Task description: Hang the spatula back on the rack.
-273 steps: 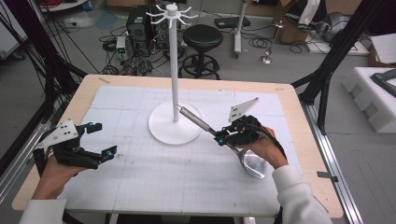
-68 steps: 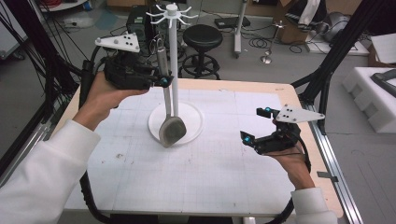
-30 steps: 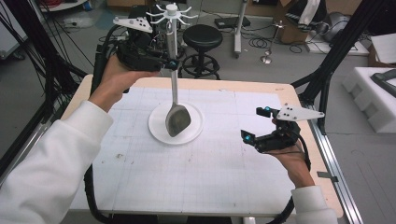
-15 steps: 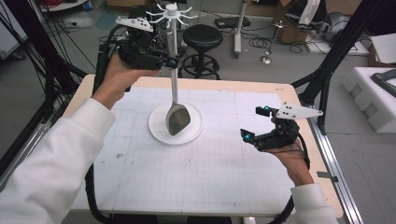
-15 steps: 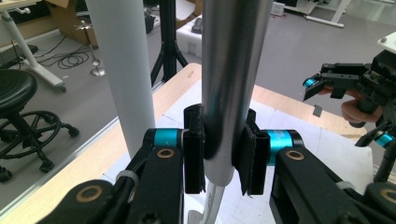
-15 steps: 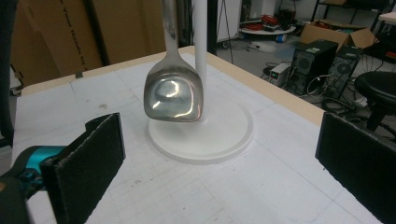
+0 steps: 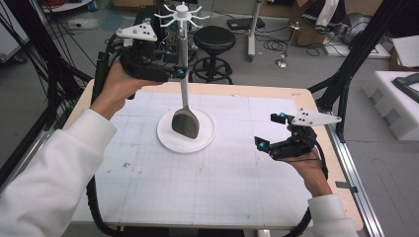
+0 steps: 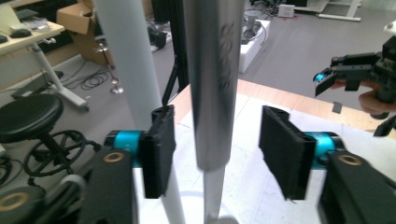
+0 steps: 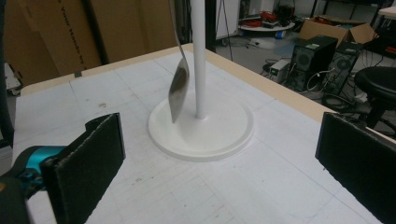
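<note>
A metal spatula (image 7: 185, 121) hangs upright from the white hook stand (image 7: 182, 15), its blade just above the stand's round base (image 7: 207, 136) and beside the pole. It looks stiff, smooth and fairly light, probably slippery between pads; the flat handle (image 8: 215, 84) below the hook is the natural place to take hold. Embossed writing runs along the handle (too blurred to read). The left gripper (image 8: 217, 149) stands at the handle near the top of the stand; its jaws have just been opening, with the handle between them and both pads clear of it. The right gripper (image 7: 271, 136) hovers right of the base, well apart, jaws open and empty.
</note>
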Tool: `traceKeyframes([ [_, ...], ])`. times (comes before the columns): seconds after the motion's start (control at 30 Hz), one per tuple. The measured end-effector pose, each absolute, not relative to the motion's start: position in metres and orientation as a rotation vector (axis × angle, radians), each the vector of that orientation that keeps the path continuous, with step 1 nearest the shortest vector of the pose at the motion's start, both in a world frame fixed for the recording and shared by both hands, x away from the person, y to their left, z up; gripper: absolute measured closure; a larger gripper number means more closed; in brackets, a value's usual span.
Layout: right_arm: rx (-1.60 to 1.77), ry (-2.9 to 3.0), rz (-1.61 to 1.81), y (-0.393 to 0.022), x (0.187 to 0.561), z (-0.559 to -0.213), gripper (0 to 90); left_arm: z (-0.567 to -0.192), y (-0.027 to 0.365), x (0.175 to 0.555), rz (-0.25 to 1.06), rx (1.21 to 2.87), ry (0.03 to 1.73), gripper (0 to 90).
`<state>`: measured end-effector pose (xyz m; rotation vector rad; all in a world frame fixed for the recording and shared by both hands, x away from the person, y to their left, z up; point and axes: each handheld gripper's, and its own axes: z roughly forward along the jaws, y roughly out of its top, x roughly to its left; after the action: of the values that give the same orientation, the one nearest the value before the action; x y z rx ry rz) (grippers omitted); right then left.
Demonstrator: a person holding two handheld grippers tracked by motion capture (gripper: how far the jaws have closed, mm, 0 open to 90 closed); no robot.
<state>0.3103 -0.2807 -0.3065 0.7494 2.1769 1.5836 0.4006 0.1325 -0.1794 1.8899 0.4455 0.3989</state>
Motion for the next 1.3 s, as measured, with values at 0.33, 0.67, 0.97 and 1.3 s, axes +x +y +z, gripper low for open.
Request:
traceKeyframes([
  [0.33, 0.742, 2.156, 1.585, -0.284, 0.306, -0.305, 0.0, -0.215, 0.167, 0.367, 0.435, 1.867, 0.476, 4.5],
  [0.67, 0.761, 2.105, 1.597, -0.286, 0.300, -0.311, 0.0, -0.257, 0.221, 0.325, 0.473, 1.780, 0.428, 1.7],
  [0.97, 0.759, 2.084, 1.588, -0.286, 0.298, -0.314, 0.0, -0.307, 0.264, 0.293, 0.539, 1.733, 0.481, 1.7],
  [1.3, 0.756, 2.055, 1.596, -0.289, 0.290, -0.330, 0.0, -0.357, 0.287, 0.268, 0.534, 1.673, 0.529, 1.7],
])
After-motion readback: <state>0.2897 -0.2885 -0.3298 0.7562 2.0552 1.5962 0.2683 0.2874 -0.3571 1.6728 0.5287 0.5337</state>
